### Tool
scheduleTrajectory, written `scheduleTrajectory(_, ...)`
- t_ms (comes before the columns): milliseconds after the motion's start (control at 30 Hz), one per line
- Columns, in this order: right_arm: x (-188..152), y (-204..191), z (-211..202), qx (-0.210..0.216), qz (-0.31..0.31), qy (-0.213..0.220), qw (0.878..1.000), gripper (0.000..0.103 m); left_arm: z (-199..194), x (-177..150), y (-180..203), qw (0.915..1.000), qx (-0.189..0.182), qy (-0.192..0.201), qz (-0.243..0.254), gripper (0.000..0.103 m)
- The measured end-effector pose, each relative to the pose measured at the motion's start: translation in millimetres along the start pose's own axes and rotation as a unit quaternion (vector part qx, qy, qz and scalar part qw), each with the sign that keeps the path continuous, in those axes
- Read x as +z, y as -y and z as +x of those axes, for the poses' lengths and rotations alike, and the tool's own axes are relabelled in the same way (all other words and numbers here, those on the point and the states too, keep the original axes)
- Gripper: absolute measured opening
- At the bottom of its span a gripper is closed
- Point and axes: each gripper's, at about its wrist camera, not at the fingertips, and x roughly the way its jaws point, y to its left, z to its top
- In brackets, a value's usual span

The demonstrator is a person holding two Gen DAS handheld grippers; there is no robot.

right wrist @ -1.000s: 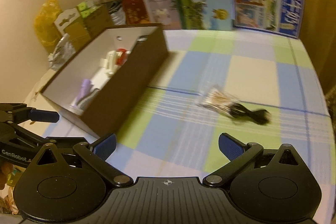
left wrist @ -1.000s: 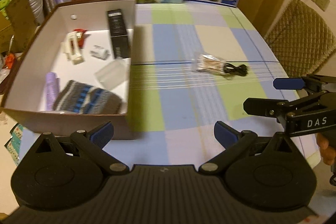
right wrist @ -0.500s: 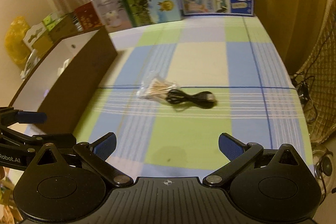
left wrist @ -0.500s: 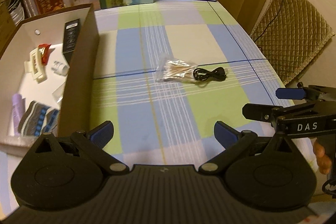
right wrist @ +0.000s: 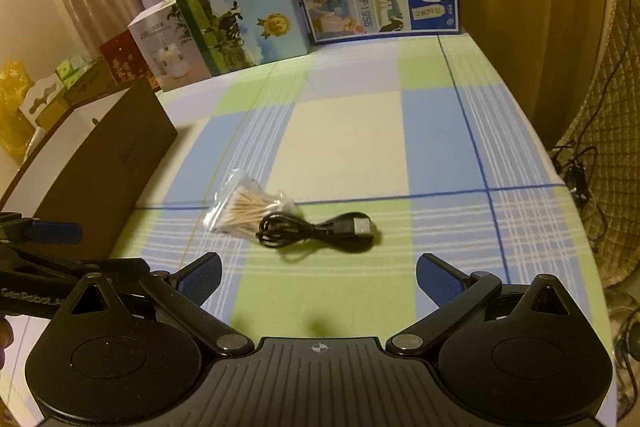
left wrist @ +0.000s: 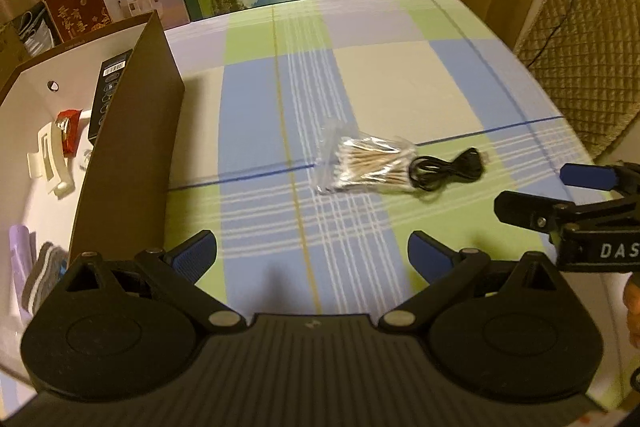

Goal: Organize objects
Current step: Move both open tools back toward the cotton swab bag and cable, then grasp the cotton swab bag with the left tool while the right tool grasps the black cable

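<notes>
Cable [right wrist: 316, 229], black, limp and light, coiled on bench [right wrist: 344, 143] touching crinkly, slippery swab bag [right wrist: 248, 207], beside box [left wrist: 124, 163]. Best pinched across bunched loops. Both claws, left claw [left wrist: 312, 255] and right claw [right wrist: 318, 277], wide apart, empty.

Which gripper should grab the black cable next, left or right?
Right, probably. The cable lies just ahead of the open right gripper; the open left gripper faces the cotton swab bag instead.

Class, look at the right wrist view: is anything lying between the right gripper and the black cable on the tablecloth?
Nothing visible. Only bare tablecloth lies between the open right gripper and the black cable. The bag of cotton swabs lies at the cable's far left end, out of the path.
</notes>
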Motion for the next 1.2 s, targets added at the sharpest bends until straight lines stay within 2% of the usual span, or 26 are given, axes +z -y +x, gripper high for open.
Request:
scheduleTrajectory(267,10,-1,37,0.014,-0.003,0.004,1.0,0.101,31,10,-7,0.9998,0.012,-0.015,-0.003,0.101)
scheduleTrajectory(500,14,0,67,0.008,0.003,-0.007,1.0,0.101,52,19,-13,0.999,0.034,-0.028,0.001,0.1)
scheduleTrajectory(733,12,1,84,-0.004,0.002,-0.016,1.0,0.1,62,22,-17,0.9987,0.036,-0.036,0.004,0.1)
scheduleTrajectory(800,11,-1,87,-0.012,-0.009,-0.017,1.0,0.1,65,22,-16,0.9987,0.035,-0.037,0.005,0.1)
scheduleTrajectory(867,9,-2,88,-0.011,-0.021,-0.02,1.0,0.094,67,22,-15,0.9987,0.031,-0.039,0.006,0.1)
scheduleTrajectory(967,5,-3,86,-0.019,-0.039,-0.016,0.999,0.093,69,23,-12,0.9989,0.026,-0.039,0.01,0.1)
scheduleTrajectory(1200,7,18,76,-0.039,-0.02,-0.009,0.999,0.092,75,29,0,0.9993,-0.011,-0.031,0.02,0.1)
